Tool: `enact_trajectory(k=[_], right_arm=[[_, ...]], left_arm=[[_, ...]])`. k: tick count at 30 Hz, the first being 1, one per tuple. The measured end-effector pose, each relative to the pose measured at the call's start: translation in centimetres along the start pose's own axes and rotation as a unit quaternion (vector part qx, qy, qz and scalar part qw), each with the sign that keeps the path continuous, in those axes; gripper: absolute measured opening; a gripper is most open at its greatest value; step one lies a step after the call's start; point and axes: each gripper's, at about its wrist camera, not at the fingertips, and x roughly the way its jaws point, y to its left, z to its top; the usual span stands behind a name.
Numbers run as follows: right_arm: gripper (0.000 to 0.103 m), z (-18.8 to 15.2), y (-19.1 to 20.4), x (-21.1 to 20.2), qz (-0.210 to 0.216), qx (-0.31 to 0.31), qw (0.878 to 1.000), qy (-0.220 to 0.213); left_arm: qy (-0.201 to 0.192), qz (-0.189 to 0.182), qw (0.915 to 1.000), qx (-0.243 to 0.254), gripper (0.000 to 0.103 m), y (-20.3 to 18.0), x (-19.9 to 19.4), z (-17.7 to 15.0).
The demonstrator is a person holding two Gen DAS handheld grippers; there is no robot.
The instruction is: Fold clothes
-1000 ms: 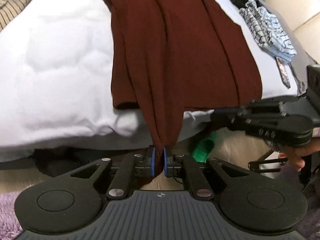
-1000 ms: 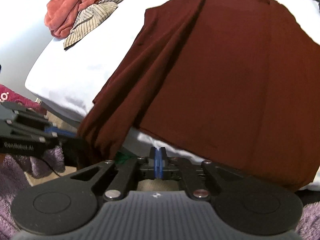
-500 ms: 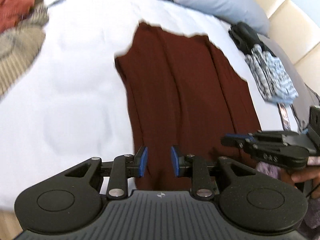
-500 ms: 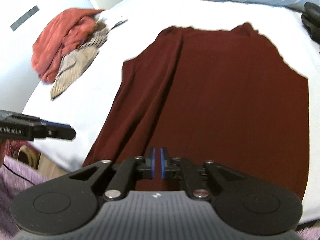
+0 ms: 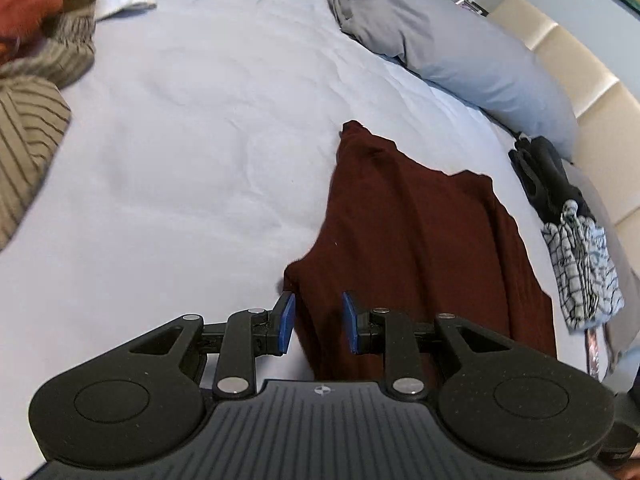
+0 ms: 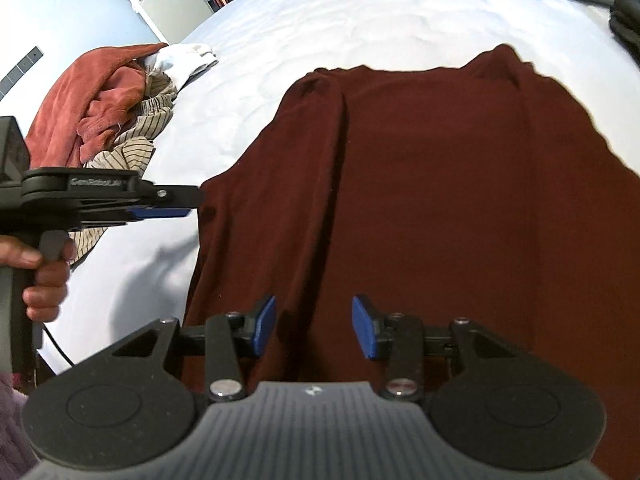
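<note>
Item: maroon garment (image 6: 420, 184), spread on the white bedspread (image 5: 200, 160). In the right wrist view it fills the centre and right of the frame; in the left wrist view it lies at lower centre and right. Long axis runs from the near bed edge away toward the grey pillow (image 5: 460, 52) at upper right. Lengthwise ridges show along its left side; whether it is already folded over cannot be told.

Left gripper (image 5: 318, 322): fingers apart, clamped on nothing, straddling the garment's near left edge. Seen side-on at left of the right wrist view, held in a hand (image 6: 44, 276).

Right gripper (image 6: 314, 328): fingers apart, empty, over the near hem, the garment straight ahead.

Relation: both grippers sit at the near end; the left is nearer the left edge, the right nearer the middle.

Other: heap of orange and striped clothes (image 6: 108, 108), upper left; patterned cloth (image 5: 580, 272) and dark item (image 5: 544, 176), right.
</note>
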Motion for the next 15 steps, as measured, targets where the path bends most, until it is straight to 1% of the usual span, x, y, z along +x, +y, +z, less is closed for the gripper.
enact_trajectory(k=[1,2,3,4,6,8,10,11,12,15], right_arm=[[0.039,0.1,0.0,0.4,-0.001,0.0,1.0,0.004],[0.035,0.1,0.0,0.8,-0.003,0.0,1.0,0.007],[0.024,0.1,-0.1,1.1,-0.005,0.001,1.0,0.009],[0.011,0.1,-0.2,1.3,-0.004,0.003,1.0,0.011],[0.003,0.2,-0.4,1.5,0.006,0.007,1.0,0.011],[0.002,0.4,-0.2,0.8,-0.001,0.007,1.0,-0.008],[0.002,0.5,0.0,0.0,-0.02,0.007,0.999,-0.029],[0.002,0.5,-0.1,-0.1,-0.027,0.009,0.999,-0.032],[0.002,0.5,-0.1,0.0,-0.031,0.008,0.999,-0.033],[0.002,0.2,0.1,0.8,-0.031,-0.005,0.999,-0.02]], left_arm=[[-0.005,0.002,1.0,0.003,0.022,0.0,0.0,0.1],[-0.01,0.005,0.9999,0.005,0.019,0.0,0.1,0.2],[-0.014,0.007,0.9998,0.008,0.009,0.0,0.1,0.3],[-0.019,0.01,0.9997,0.01,0.006,0.0,0.1,0.5],[-0.029,0.015,0.9994,0.015,0.003,0.0,0.2,0.7],[-0.039,0.019,0.9989,0.02,0.003,0.1,0.3,0.9],[-0.048,0.024,0.9982,0.026,0.003,0.1,0.3,1.2],[-0.053,0.027,0.9978,0.028,0.003,0.1,0.4,1.3],[-0.05,0.03,0.9978,0.03,0.003,0.1,0.6,1.4],[-0.016,0.042,0.9982,0.038,0.003,-0.1,2.2,1.6]])
